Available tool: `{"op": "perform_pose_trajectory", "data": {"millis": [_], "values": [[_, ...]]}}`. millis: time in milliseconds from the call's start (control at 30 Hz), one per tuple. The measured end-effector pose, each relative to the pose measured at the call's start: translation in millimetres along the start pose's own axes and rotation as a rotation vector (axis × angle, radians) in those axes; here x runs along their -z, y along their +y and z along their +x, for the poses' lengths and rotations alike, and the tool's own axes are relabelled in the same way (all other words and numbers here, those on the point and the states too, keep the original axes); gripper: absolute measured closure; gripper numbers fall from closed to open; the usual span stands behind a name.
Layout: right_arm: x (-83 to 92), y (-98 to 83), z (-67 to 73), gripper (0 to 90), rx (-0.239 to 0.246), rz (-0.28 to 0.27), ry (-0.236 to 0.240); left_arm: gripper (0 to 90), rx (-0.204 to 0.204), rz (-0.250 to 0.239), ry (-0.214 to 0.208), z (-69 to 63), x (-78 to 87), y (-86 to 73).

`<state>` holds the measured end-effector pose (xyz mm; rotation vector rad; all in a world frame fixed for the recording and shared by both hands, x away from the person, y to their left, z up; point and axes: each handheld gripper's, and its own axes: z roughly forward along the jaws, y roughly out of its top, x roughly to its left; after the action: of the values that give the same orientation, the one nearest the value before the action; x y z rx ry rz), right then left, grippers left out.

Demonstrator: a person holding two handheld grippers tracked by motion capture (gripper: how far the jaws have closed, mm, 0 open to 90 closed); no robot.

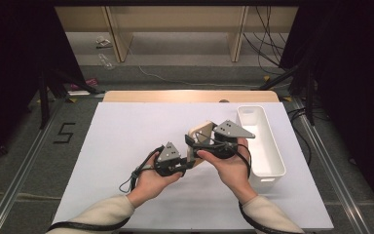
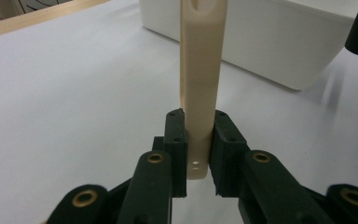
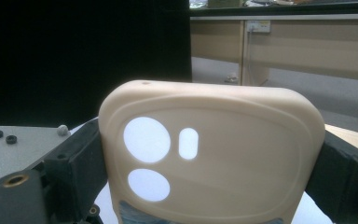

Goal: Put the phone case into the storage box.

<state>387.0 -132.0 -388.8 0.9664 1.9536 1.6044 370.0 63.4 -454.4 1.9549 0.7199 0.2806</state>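
A cream phone case (image 1: pixel 200 132) with camera cut-outs is held upright above the white table top, between both grippers. My left gripper (image 1: pixel 190 163) is shut on one thin end of it; in the left gripper view the case (image 2: pixel 200 70) stands edge-on between the black pads (image 2: pixel 176 140). My right gripper (image 1: pixel 198 142) is shut across the case's full width. In the right gripper view the case (image 3: pixel 223 140) faces the camera, with a black jaw pressed against each of its sides.
A long white bin (image 1: pixel 260 141) stands on the table just right of my hands, also seen as the bin (image 2: pixel 279 42) beyond the case. The white table top (image 1: pixel 117 141) lies open to the left. A wooden shelf unit (image 1: pixel 175 29) stands beyond the table.
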Motion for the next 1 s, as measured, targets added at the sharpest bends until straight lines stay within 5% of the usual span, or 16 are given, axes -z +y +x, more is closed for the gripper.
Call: {"op": "perform_pose_trajectory", "data": {"millis": [200, 433, 667, 1000], "values": [[1.5, 1.3, -0.8, 12.3, 0.004, -0.011, -0.012, 68.0, -0.031, -0.012, -0.008, 0.2, 0.8, -0.3], [4.8, 4.2, -4.5, 12.3, 0.001, -0.023, -0.032, 29.3, -0.078, -0.008, -0.002, -3.2, -0.9, -1.0], [6.7, 6.1, -6.5, 12.2, 0.0, -0.028, -0.042, 4.9, -0.107, 0.016, -0.008, -5.6, 1.7, -0.2], [10.3, 9.0, -10.5, 12.2, -0.003, -0.038, -0.058, 0.0, -0.139, 0.039, 0.009, 0.8, 15.3, -0.6]]}}
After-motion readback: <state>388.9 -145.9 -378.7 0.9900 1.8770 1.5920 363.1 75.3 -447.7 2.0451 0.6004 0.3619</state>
